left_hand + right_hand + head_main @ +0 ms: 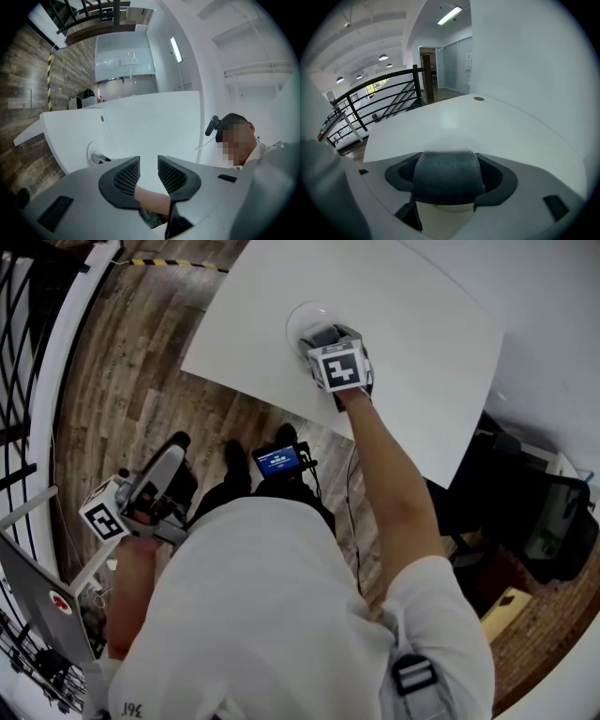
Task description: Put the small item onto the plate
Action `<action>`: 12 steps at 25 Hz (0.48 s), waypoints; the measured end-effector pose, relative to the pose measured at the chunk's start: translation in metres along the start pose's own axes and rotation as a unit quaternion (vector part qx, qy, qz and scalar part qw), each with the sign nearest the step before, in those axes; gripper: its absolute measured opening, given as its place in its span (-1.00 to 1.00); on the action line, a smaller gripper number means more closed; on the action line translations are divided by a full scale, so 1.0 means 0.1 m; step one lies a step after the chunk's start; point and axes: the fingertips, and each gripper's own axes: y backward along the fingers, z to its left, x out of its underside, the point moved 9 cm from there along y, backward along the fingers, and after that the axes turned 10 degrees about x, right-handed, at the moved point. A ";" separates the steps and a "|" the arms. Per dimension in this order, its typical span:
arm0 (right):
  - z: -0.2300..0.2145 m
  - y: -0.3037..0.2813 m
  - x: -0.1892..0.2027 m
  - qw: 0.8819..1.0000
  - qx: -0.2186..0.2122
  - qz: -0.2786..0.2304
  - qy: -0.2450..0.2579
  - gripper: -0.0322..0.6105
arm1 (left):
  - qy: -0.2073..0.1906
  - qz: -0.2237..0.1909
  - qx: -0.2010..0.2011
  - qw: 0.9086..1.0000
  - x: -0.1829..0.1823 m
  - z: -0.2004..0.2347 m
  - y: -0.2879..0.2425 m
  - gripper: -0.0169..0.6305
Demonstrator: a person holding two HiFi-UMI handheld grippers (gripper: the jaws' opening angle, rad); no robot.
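Observation:
A pale round plate lies on the white table near its front edge. My right gripper reaches over the plate, shut on a small dark grey rounded item. In the right gripper view that item fills the space between the jaws of the right gripper. My left gripper hangs low at the left, off the table over the floor. Its jaws stand slightly apart with nothing held; through the gap shows the person's forearm. From there the plate is seen far off.
Wooden floor surrounds the table. A black railing runs along the left. A device with a blue screen sits in front of the person. A laptop is at lower left, a dark bag at right.

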 end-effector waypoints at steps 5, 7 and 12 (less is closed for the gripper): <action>0.04 -0.06 -0.04 1.000 0.013 0.005 0.021 0.16 | 0.001 0.005 -0.008 1.000 0.01 0.00 -0.02 -0.59; 0.04 -0.11 -0.08 0.999 0.024 -0.009 0.032 0.16 | 0.002 0.007 -0.010 1.000 0.01 0.00 -0.03 -0.59; 0.02 -0.14 -0.09 0.999 0.018 -0.030 0.001 0.16 | 0.000 0.011 -0.014 1.000 0.00 -0.03 -0.08 -0.59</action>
